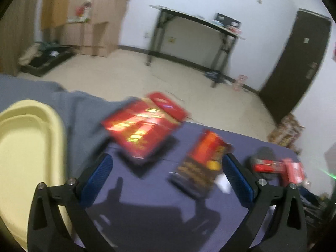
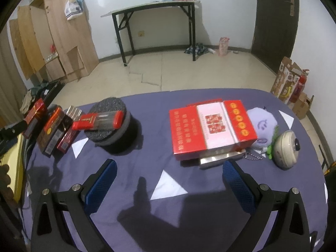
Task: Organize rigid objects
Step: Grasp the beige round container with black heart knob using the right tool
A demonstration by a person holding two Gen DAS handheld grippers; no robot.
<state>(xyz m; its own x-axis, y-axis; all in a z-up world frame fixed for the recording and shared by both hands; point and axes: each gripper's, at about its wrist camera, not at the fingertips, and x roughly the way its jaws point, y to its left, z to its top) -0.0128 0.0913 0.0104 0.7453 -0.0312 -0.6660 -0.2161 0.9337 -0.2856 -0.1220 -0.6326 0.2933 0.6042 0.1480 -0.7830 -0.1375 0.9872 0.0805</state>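
Purple cloth with white triangles (image 2: 168,185) is spread over the counter, and the rigid things are seen laid on it in two loose groups. In the right wrist view, a large red and white carton (image 2: 212,128) is set at about one o'clock from the right claw (image 2: 169,181), resting on a flat silver metal case (image 2: 220,158) whose edge shows beneath it. Just beside the carton, at two o'clock, a lilac plush toy (image 2: 262,124) and a round cream gadget (image 2: 286,149) are found. At eleven o'clock a red and grey boxed item (image 2: 97,120) is balanced on a round black felt-topped drum (image 2: 109,126), probably parked there only for the time being. At ten o'clock several dark red and brown flat boxes (image 2: 51,130) are lined up side by side, near a pale yellow plastic tray (image 1: 27,151), which is judged to be the collecting place.

The right claw is held low and level over the cloth, jaws spread wide with nothing between them. The left claw (image 1: 168,181) is likewise spread wide and empty; it is angled down at the counter with the tray at its nine o'clock. The left view is smeared, and a red foil-printed box (image 1: 140,130) and a brown and red box (image 1: 201,163) are seen just ahead at twelve o'clock.
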